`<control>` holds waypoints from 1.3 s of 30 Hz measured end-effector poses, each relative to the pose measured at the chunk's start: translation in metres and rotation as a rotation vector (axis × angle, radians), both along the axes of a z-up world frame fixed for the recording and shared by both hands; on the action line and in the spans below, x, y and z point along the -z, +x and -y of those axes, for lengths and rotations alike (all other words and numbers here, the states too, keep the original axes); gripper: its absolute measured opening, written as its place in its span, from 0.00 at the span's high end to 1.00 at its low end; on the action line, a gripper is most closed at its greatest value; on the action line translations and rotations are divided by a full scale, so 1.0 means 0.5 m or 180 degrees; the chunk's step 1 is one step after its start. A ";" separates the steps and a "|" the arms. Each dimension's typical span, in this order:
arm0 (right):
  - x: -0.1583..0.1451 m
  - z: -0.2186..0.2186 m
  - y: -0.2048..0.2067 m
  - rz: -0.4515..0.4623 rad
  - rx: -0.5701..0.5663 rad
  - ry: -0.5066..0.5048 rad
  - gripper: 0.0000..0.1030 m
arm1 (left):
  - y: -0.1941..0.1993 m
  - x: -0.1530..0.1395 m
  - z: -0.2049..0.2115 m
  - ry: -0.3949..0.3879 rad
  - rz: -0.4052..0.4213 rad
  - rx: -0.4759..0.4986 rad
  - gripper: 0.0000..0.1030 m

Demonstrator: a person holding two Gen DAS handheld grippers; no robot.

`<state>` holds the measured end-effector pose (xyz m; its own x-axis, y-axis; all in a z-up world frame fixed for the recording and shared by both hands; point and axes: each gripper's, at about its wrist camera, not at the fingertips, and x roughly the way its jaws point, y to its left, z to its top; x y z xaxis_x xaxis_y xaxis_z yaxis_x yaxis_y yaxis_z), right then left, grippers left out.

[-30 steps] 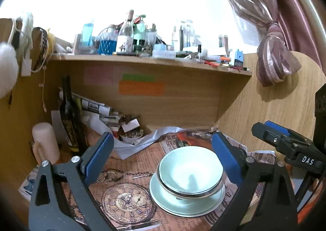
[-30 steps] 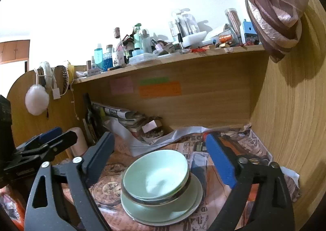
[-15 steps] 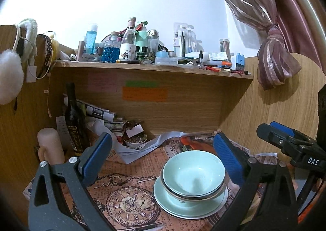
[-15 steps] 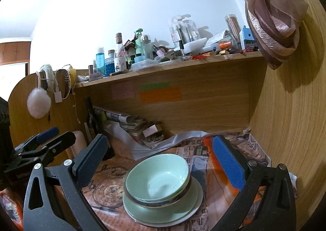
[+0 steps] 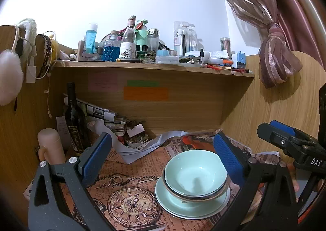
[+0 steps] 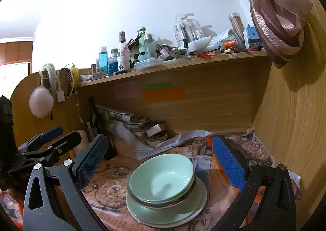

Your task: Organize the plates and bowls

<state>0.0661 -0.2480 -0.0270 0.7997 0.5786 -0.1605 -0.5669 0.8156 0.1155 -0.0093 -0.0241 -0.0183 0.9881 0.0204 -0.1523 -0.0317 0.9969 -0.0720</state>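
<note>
The pale green ceramic bowls (image 6: 161, 180), nested on stacked green plates (image 6: 195, 210) on the newspaper-covered desk (image 6: 110, 178), sit just ahead between the empty, wide-apart pads of the right gripper (image 6: 159, 161), while the left gripper (image 5: 163, 159), likewise agape and empty, has them off toward its right pad.

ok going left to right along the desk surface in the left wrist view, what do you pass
pale pink cylinder → dark wine bottle → small bowl of bits → stacked green bowls on their plate → the other claw at the right edge
</note>
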 end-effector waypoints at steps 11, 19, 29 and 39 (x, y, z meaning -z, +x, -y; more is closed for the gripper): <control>0.003 0.000 -0.001 -0.0013 -0.0001 0.0015 0.00 | 0.006 0.004 -0.002 0.0019 -0.0018 0.0046 0.01; 0.002 0.002 0.000 -0.0012 -0.0003 0.0014 0.00 | 0.009 0.005 0.005 0.0029 -0.0025 0.0069 0.01; 0.002 -0.001 -0.005 -0.0006 0.0017 0.0017 0.00 | 0.010 0.005 0.005 0.0005 -0.0036 0.0058 0.01; 0.003 -0.002 -0.006 0.0001 0.0022 0.0018 0.00 | 0.010 0.005 0.005 0.0011 -0.0039 0.0042 0.01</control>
